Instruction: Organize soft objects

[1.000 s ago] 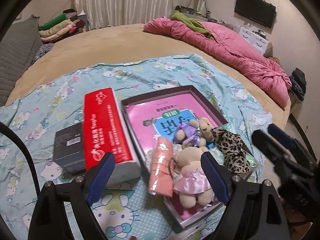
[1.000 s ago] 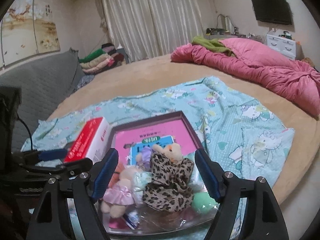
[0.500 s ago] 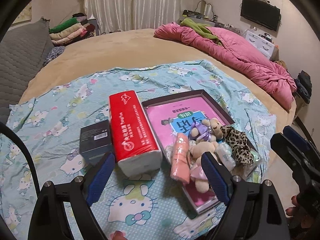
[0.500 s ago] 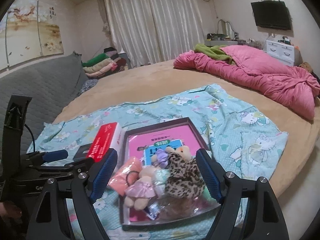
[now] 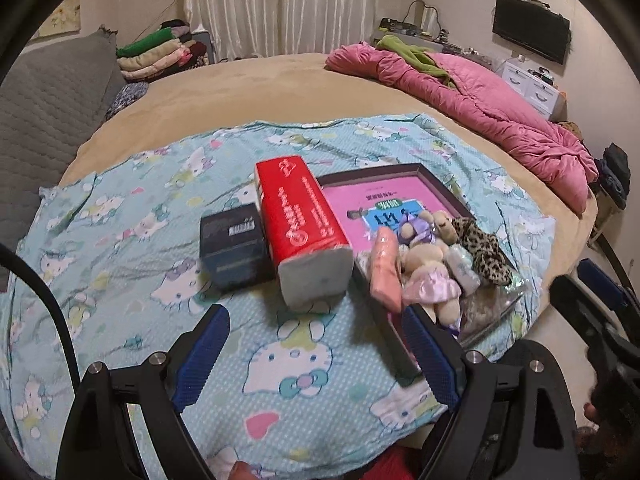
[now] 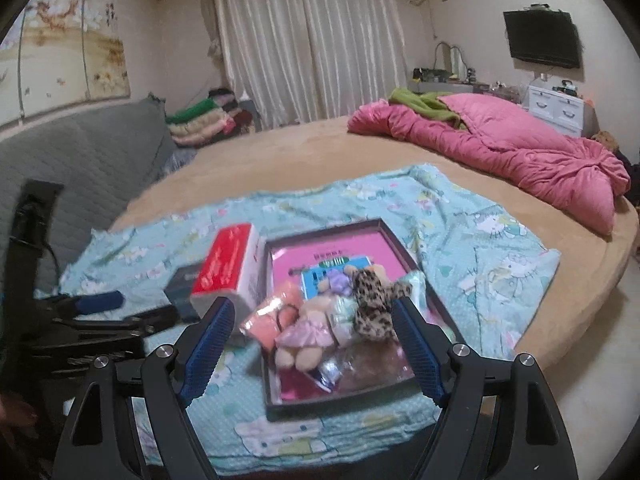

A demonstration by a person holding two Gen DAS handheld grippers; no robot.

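A dark shallow box (image 5: 440,190) (image 6: 324,230) with a pink book inside lies on a cartoon-cat cloth. Piled at its near end are a plush bear in a pink dress (image 5: 430,286) (image 6: 306,330), a purple-dressed bear (image 5: 418,226), a leopard-print scrunchie (image 5: 482,248) (image 6: 372,300) and a pink packet (image 5: 386,266) (image 6: 274,314). My left gripper (image 5: 316,356) hangs open over the cloth, short of the box. My right gripper (image 6: 312,346) is open too, held back above the box's near end, empty.
A red tissue pack (image 5: 302,224) (image 6: 228,270) and a small dark box (image 5: 232,244) lie left of the tray. A pink quilt (image 5: 480,104) is heaped at the far right of the round bed (image 5: 240,92). Grey sofa (image 6: 80,164) stands at left.
Both grippers have drawn back from the box, so the box and toys look smaller and farther. The right gripper no longer surrounds the leopard scrunchie. Nothing was taken hold of.
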